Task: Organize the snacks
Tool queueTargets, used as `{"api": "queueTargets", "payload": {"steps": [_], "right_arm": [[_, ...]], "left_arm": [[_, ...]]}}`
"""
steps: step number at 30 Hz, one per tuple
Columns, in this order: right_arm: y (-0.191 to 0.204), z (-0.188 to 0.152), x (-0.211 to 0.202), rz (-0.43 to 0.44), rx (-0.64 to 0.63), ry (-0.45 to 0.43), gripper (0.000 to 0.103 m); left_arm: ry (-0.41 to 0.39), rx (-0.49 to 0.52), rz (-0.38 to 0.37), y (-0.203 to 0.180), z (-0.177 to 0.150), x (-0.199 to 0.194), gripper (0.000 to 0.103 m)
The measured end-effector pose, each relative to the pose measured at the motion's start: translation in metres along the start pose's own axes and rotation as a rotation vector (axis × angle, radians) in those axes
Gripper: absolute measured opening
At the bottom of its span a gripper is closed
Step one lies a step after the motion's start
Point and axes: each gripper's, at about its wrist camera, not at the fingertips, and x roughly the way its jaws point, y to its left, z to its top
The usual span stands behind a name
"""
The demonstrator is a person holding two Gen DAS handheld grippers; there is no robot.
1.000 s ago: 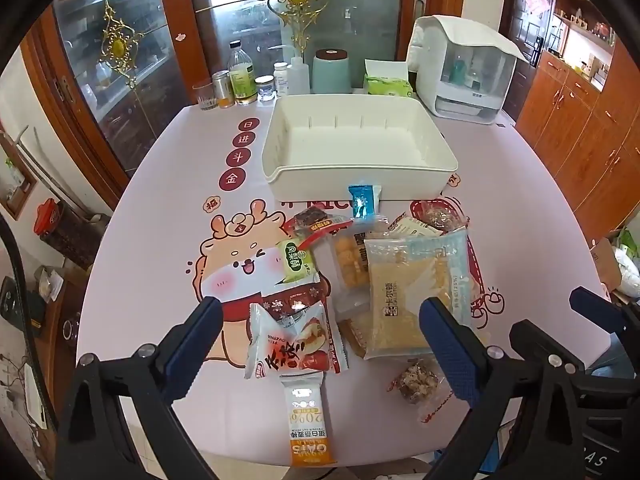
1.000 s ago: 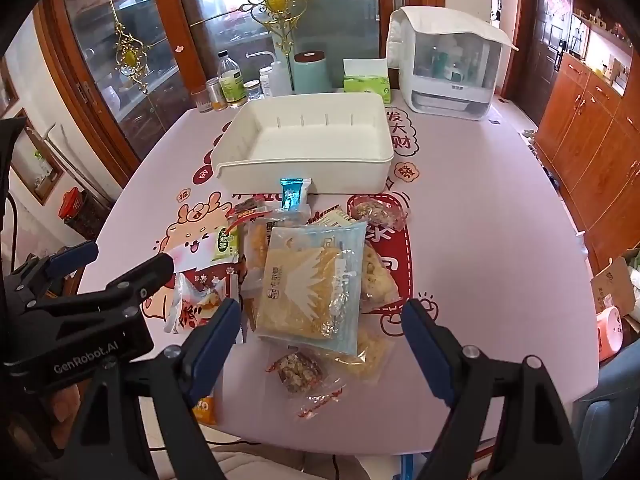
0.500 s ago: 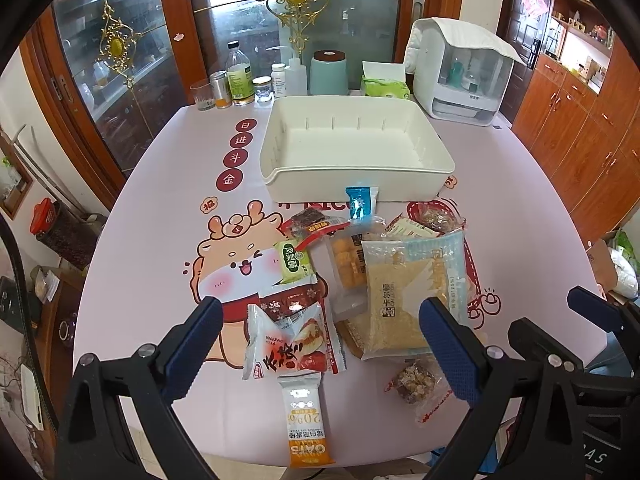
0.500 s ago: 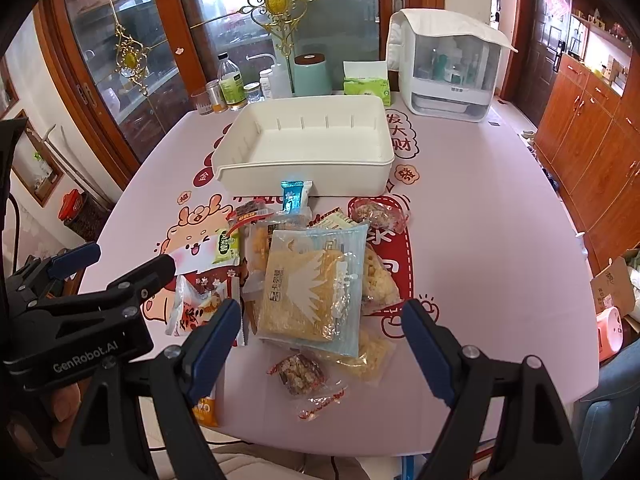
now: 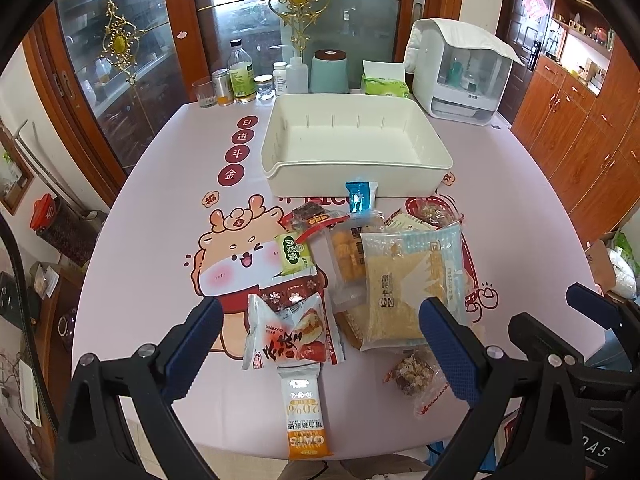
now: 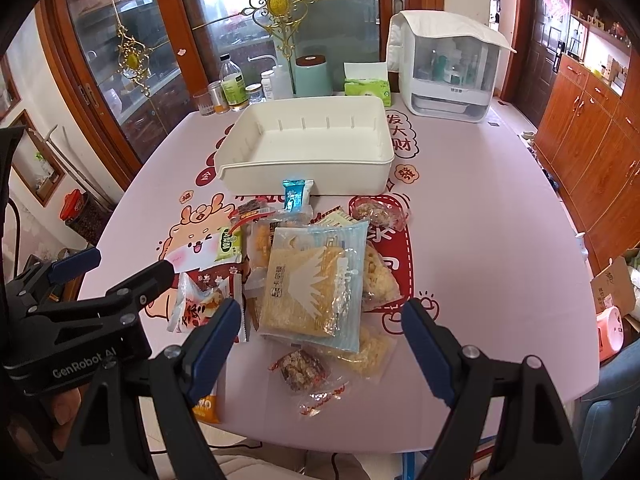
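Note:
A pile of snack packets lies on the pink table in front of an empty cream tray (image 5: 352, 172) (image 6: 304, 176). The biggest is a pale blue bag of yellow crackers (image 5: 412, 284) (image 6: 316, 280). Beside it lie a red-and-white cake packet (image 5: 292, 332), an orange oat bar (image 5: 306, 416), a green packet (image 5: 294, 254), a small blue packet (image 5: 358, 196) (image 6: 294, 196) and a brown nut bar (image 5: 412, 372) (image 6: 302, 370). My left gripper (image 5: 320, 348) is open and empty above the near packets. My right gripper (image 6: 322, 344) is open and empty above the nut bar.
Bottles and jars (image 5: 240, 80), a teal canister (image 5: 330, 72), a tissue box (image 5: 384, 84) and a white appliance (image 5: 460, 68) stand at the table's far edge. Wooden cabinets (image 6: 592, 132) are on the right. The left gripper's body (image 6: 80, 320) shows at the left of the right wrist view.
Both grippers have drifted slightly; the snacks appear a little farther away in the views. Nothing has been picked up or moved.

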Motion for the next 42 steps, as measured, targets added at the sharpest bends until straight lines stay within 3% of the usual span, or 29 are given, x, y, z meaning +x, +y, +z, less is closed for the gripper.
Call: {"api": "queueTargets", "payload": {"steps": [42], "right_arm": [[0.003, -0.023, -0.004, 0.044, 0.001, 0.018, 0.083]], "left_arm": [[0.008, -0.035, 0.016, 0.008, -0.027, -0.017, 0.098]]}}
